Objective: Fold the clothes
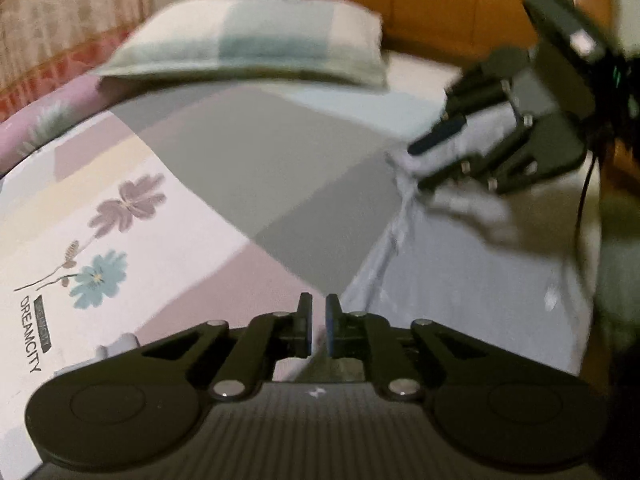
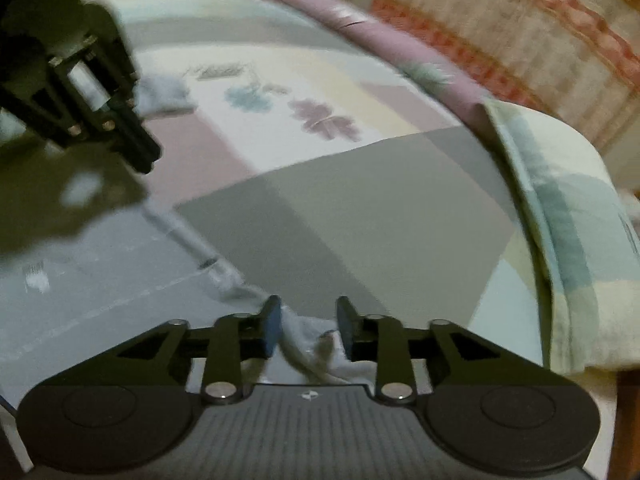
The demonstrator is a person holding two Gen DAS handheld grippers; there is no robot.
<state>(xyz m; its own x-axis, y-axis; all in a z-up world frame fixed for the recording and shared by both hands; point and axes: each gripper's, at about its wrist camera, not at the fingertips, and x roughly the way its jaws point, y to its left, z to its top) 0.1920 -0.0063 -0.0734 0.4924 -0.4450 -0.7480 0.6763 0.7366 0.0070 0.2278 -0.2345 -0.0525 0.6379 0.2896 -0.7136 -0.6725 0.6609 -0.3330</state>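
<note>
A pale blue-white garment (image 1: 460, 264) is lying spread on the patterned bedsheet (image 1: 248, 168) of a bed, on the side of the sheet away from the printed flowers (image 1: 100, 276) and short of the checked pillow (image 1: 248, 44) at the head. The left tool (image 1: 319, 326) is being held low over the sheet just beside the garment's seamed edge, its jaws drawn narrow with only a slit between them and no cloth seen in that slit. The right tool (image 2: 308, 330) is being held with its jaws set wide, and a bunched hem of the garment (image 2: 312, 344) is lying between them, not yet pinched as far as can be told. In the left view the right tool (image 1: 440, 160) is seen blurred over a raised, rumpled edge of the cloth. No clean fold is being shown; whether the garment is being laid out for folding or is part-folded already cannot be settled, since most of it is out of view.
</note>
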